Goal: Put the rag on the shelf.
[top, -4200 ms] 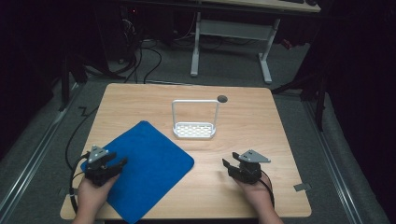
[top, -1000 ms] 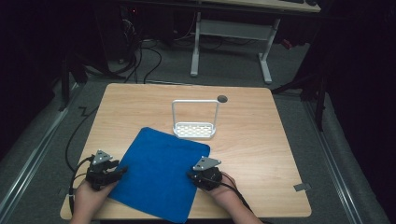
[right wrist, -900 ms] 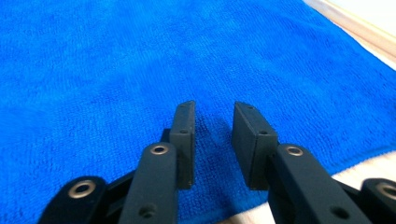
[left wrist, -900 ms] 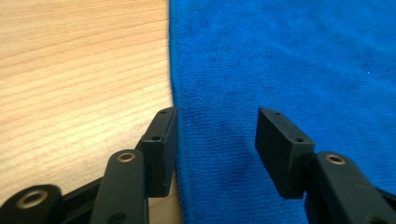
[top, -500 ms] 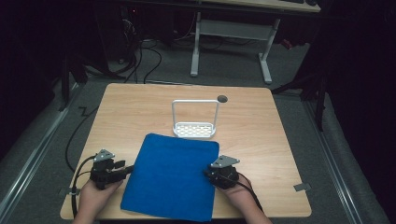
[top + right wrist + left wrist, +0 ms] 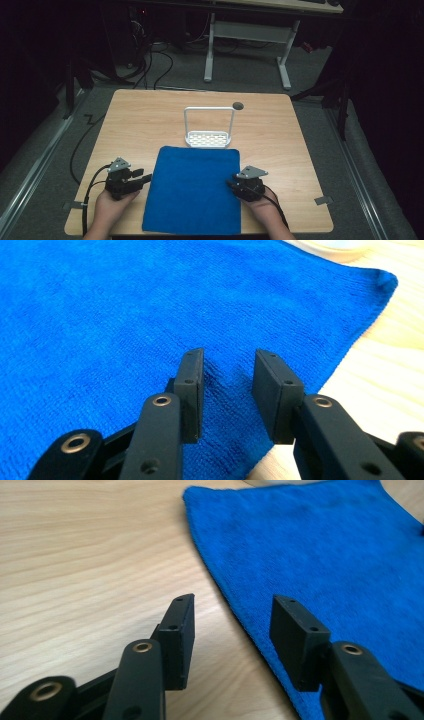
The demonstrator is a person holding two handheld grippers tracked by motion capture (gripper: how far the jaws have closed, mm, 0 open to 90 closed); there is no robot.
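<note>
A blue cloth [image 6: 192, 187] lies flat on the wooden table [image 6: 140, 120], square with the front edge. My left gripper [image 6: 143, 178] sits at the cloth's left edge. In the left gripper view the left gripper [image 6: 233, 602] straddles that edge of the cloth [image 6: 325, 555], one jaw over bare wood, one over fabric; its jaws have just been closing, with nothing pinched between them. My right gripper [image 6: 231, 184] rests at the right edge. In the right gripper view the right gripper [image 6: 230, 355] hovers over the cloth [image 6: 125, 305]; its jaws have just been opening, and the fabric lies loose below.
A white wire rack [image 6: 209, 131] with a perforated base stands upright just beyond the cloth's far edge. A round dark hole [image 6: 238, 105] marks the tabletop behind it. Bare wood runs along both sides of the cloth. Cables trail from each gripper over the near edge.
The cloth has swung from askew to square with the table's front edge. My right gripper moved to the right along with the cloth's right side. The left gripper shifted slightly.
</note>
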